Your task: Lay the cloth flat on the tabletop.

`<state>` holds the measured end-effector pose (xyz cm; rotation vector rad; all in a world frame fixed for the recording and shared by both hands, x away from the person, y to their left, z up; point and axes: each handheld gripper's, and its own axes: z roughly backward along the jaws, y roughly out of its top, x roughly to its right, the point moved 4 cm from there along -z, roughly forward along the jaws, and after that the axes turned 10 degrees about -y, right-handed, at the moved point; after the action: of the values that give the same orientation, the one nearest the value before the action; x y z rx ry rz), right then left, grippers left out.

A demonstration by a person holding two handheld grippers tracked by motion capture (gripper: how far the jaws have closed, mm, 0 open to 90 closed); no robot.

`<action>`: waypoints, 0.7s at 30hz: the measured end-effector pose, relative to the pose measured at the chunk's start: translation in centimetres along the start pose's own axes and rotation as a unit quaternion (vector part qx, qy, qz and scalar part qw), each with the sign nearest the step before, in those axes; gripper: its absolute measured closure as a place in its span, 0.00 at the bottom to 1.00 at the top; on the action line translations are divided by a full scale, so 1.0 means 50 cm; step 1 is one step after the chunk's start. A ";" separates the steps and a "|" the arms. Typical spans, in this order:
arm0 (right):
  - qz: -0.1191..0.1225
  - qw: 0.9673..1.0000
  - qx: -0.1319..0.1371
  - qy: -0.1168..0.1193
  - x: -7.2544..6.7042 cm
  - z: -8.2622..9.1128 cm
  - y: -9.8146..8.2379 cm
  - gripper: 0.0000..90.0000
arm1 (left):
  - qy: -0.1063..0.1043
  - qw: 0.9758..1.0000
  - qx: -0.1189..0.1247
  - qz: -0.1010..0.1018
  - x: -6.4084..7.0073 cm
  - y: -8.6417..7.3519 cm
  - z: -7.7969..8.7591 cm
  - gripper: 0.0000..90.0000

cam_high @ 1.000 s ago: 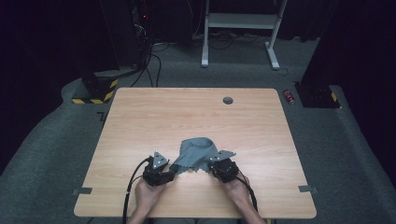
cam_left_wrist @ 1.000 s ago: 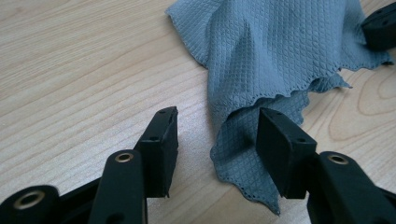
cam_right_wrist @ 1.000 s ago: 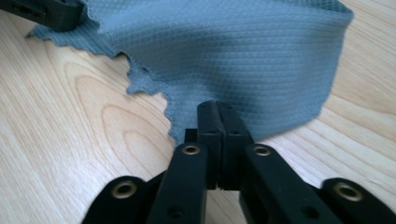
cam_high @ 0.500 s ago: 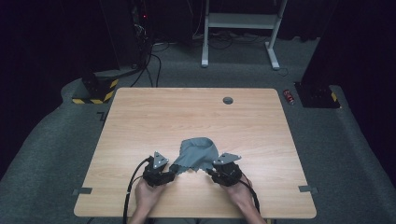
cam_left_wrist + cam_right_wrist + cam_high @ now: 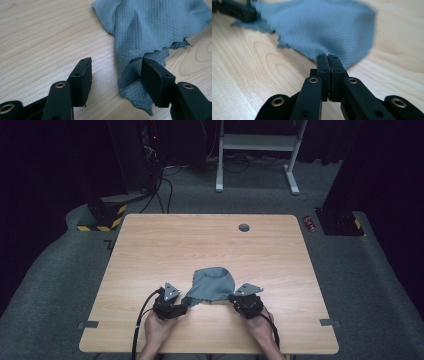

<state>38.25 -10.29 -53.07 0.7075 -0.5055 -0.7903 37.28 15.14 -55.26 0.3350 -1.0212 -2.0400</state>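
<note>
Where the wooden table (image 5: 150, 270) takes up the middle of the high view, a grey cloth (image 5: 212, 284) is seen lying crumpled on its near half, between the two grippers and well apart from the small dark round fitting (image 5: 244, 227) near the far edge. The cloth is bunched into a rounded heap at its far side and drawn out toward two near corners, one toward each gripper.

The left gripper (image 5: 181, 306) is held low at the cloth's near-left corner. In the left gripper view its jaws are seen standing apart, released, with a scalloped corner of the cloth (image 5: 140, 85) lying flat on the wood between them; that corner is touched by the inner face of the jaw at the right of that view, while the other jaw is well clear of it. The jaws have just been opening a little, and nothing is pinched.

The right gripper (image 5: 235, 299) is held at the cloth's near-right edge. In the right gripper view its jaws have just been closing and are seen clenched together, pad against pad, with the tips at the hem of the cloth (image 5: 324, 32). Whether any fabric is caught between them cannot be told.
</note>
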 end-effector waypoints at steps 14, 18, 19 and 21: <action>-0.027 0.999 0.001 -0.031 0.051 0.048 -0.048 0.98 | -0.005 1.000 -0.001 -0.001 0.003 0.000 -0.001 0.44; -0.031 0.999 -0.020 -0.028 0.051 0.031 -0.062 0.97 | -0.012 1.000 -0.002 -0.002 0.004 -0.001 0.000 0.42; -0.033 0.999 -0.019 -0.029 0.051 0.032 -0.059 0.96 | -0.013 1.000 0.000 0.001 0.004 -0.001 0.000 0.42; -0.038 0.999 -0.009 -0.028 0.054 0.037 -0.047 0.88 | -0.011 1.000 -0.003 -0.005 0.010 -0.003 0.003 0.43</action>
<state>37.59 -14.27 -53.18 0.6935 -0.5234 -0.8869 36.79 14.87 -55.25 0.3162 -1.0294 -2.0595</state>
